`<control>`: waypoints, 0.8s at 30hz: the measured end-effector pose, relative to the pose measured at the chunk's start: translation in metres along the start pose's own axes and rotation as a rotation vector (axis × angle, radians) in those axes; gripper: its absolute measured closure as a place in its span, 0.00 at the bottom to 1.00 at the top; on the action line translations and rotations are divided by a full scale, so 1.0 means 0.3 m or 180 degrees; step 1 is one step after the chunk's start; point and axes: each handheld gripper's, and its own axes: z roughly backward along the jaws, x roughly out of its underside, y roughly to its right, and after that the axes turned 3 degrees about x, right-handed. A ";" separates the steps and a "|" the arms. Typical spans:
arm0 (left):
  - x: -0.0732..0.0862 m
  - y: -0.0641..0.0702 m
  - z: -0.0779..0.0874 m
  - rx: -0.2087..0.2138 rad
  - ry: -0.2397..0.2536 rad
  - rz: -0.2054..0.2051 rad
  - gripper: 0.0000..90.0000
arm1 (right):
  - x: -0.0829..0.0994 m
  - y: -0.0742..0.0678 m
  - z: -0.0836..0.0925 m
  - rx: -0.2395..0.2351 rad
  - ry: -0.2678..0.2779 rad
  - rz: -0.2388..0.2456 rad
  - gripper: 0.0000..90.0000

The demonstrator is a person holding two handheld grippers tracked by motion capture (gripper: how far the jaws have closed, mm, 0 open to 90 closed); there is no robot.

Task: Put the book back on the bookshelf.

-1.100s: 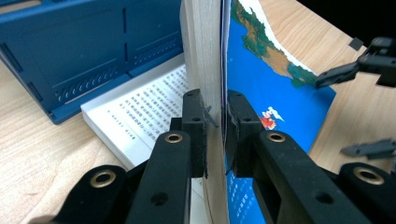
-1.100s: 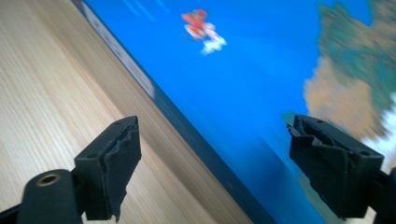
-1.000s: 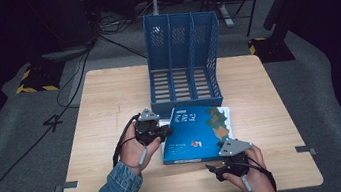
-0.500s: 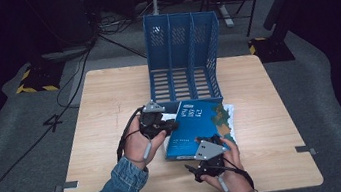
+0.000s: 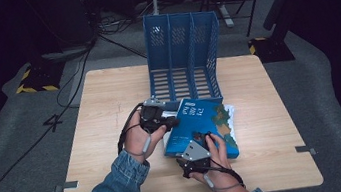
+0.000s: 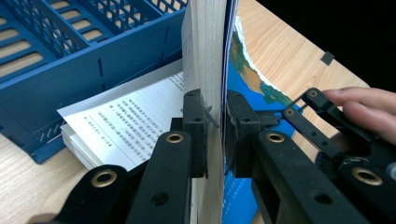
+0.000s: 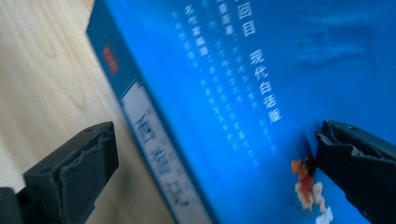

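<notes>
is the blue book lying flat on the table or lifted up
Lifted on one side. The left gripper is shut on the blue book, holding its edge above the paper underneath.

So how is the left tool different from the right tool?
The left tool is shut tight on the page edge of the thick blue paperback book, while the right tool has just been opening and stands wide, its pads off the book. The left tool sits at the book's far left side; the right tool sits at its near spine edge. Both have black jaws.
</notes>
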 end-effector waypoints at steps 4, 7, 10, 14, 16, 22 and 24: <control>-0.002 -0.002 -0.007 0.0013 -0.0005 0.0014 0.89 | 0.003 0.007 -0.021 0.0114 0.0010 0.0081 0.00; 0.001 -0.006 -0.015 0.0001 -0.0023 0.0028 0.89 | 0.011 0.000 -0.035 0.0201 -0.0008 0.0200 0.00; 0.007 -0.018 -0.025 0.0021 -0.0044 0.0091 0.89 | 0.021 -0.003 -0.050 0.0243 0.0003 0.0214 0.00; 0.015 -0.028 -0.036 0.0016 -0.0072 0.0135 0.89 | 0.033 -0.007 -0.073 0.0312 -0.0029 0.0342 0.00; 0.019 -0.034 -0.039 0.0031 -0.0073 0.0162 0.89 | 0.037 -0.009 -0.082 0.0356 -0.0042 0.0435 0.00; 0.023 -0.047 -0.047 0.0055 -0.0079 0.0227 0.89 | 0.065 -0.007 -0.104 0.0445 0.0103 0.0570 0.00; 0.022 -0.048 -0.049 0.0048 -0.0086 0.0225 0.89 | 0.076 -0.004 -0.109 0.0429 0.0203 0.0515 0.00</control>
